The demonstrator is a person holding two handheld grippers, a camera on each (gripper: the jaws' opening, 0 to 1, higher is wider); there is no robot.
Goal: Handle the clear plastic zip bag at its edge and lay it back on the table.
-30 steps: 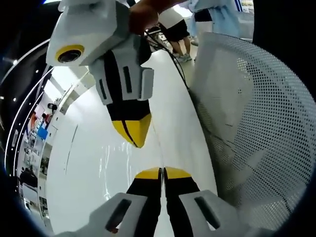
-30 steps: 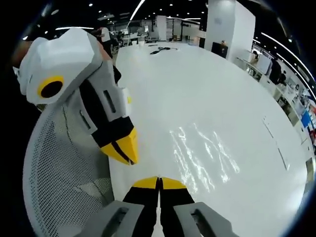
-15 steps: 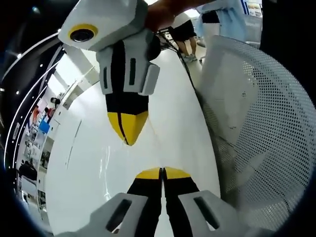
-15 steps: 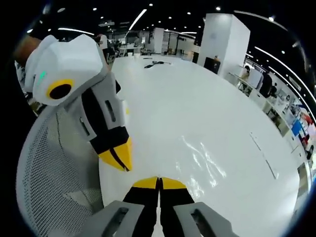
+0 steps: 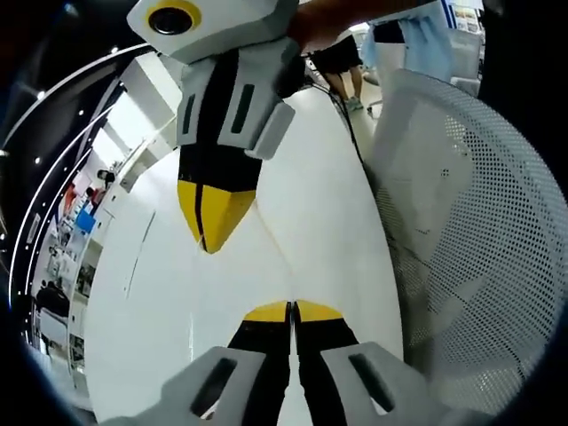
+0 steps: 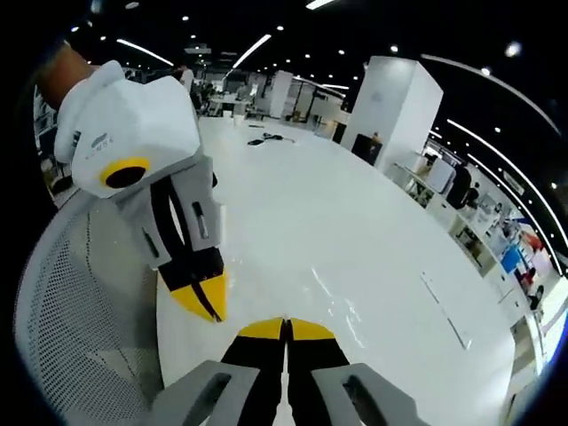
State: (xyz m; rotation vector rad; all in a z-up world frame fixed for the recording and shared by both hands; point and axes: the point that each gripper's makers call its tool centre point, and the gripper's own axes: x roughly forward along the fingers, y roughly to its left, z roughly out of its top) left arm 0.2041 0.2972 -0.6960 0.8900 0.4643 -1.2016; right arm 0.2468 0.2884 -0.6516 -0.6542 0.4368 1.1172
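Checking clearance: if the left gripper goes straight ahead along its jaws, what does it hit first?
Probably the right gripper, whose yellow tips sit just ahead and slightly left of the left gripper; otherwise the white table. Depth is unclear.

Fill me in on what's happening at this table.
A person holds a pair of tongs in each hand over a white table. The left tongs and right tongs are both shut, apparently pinching the edge of a clear plastic zip bag, which is barely visible. A white mesh chair stands beside the table.
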